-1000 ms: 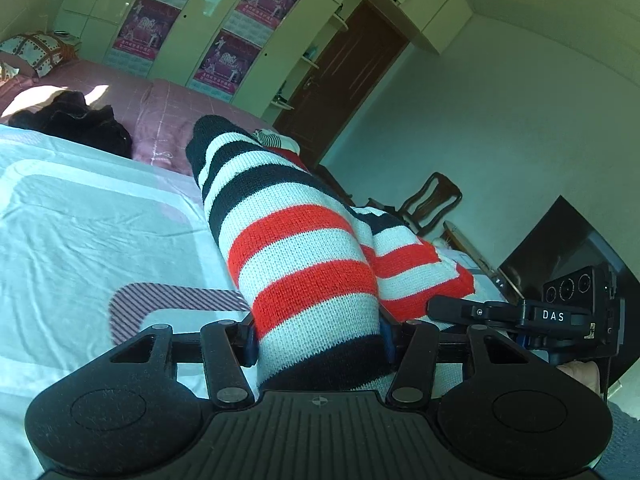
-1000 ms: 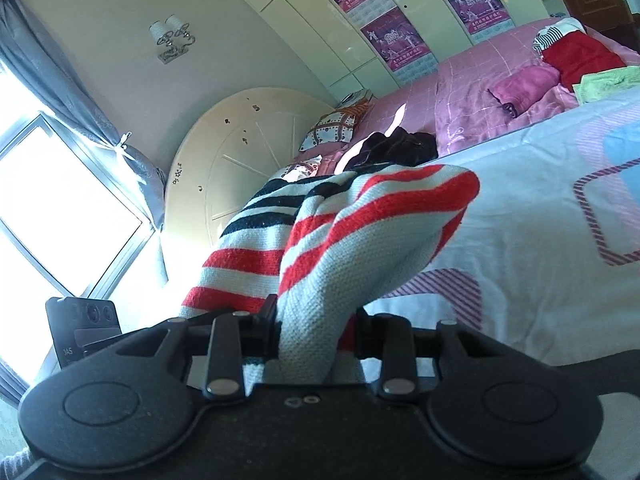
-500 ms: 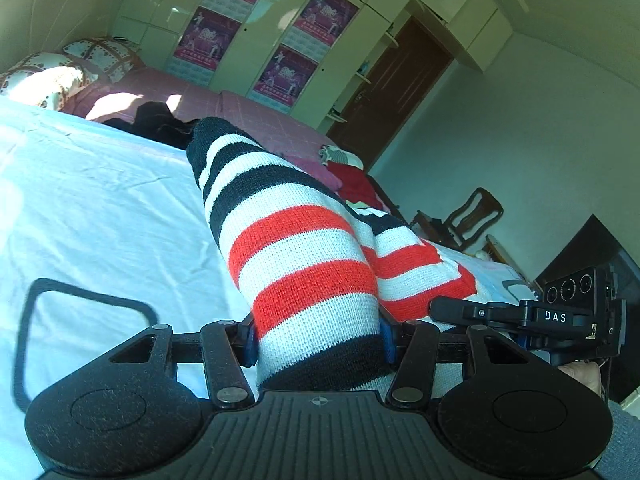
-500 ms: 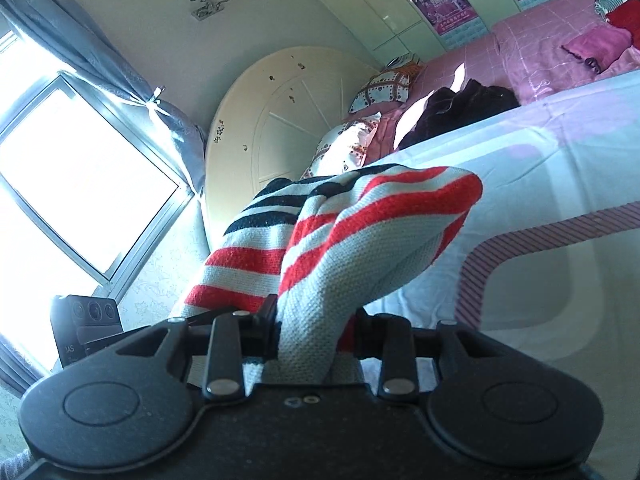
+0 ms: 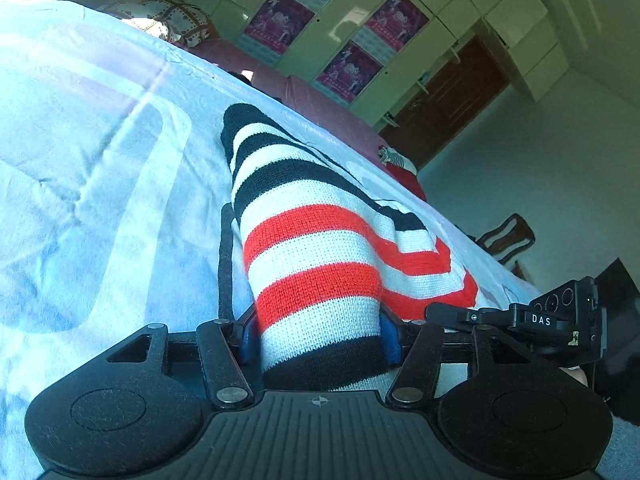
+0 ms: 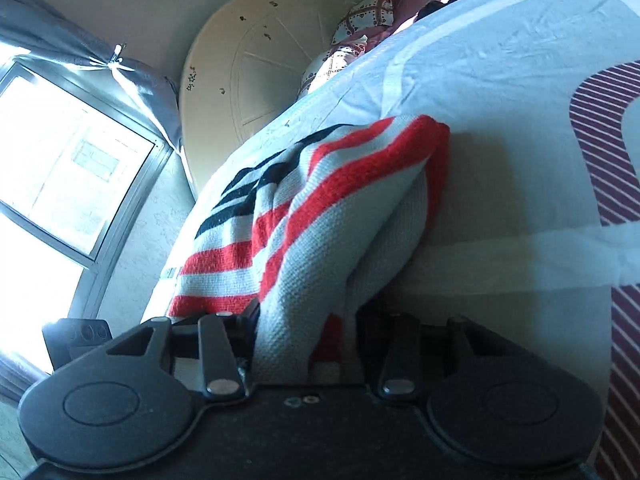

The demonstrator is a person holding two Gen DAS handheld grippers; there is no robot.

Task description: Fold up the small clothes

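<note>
A knitted garment with black, white and red stripes is stretched between my two grippers low over a pale blue bedsheet. My left gripper is shut on its black-edged end. My right gripper is shut on the other end of the striped garment, whose far fold touches the bedsheet. The right gripper's body also shows at the right of the left wrist view.
A pink bed cover with a small pile of clothes lies beyond the sheet. Wardrobe doors with posters and a brown door stand behind. A round headboard, pillows and a bright window are on the right gripper's side. A wooden chair is nearby.
Both grippers have dropped toward the bed with the garment still held. The sheet now fills more of each view and the garment's far fold has come down onto it.
</note>
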